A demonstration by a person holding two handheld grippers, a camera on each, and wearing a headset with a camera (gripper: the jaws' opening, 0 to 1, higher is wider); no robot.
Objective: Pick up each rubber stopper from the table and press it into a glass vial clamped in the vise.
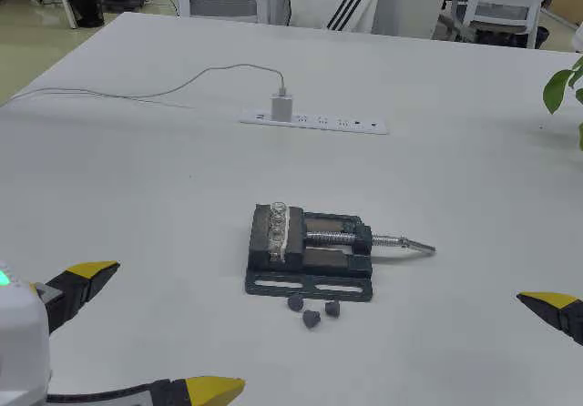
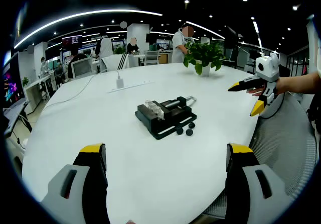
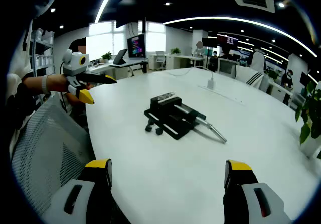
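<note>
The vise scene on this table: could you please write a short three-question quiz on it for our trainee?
1. How many stoppers lie on the table next to the base of the vise?
2. True or false: the left gripper and the right gripper both have open jaws holding nothing.
3. What is plugged into the power strip? A) a lamp B) a white charger with a cable C) a fan
Key: 1. three; 2. true; 3. B.
</note>
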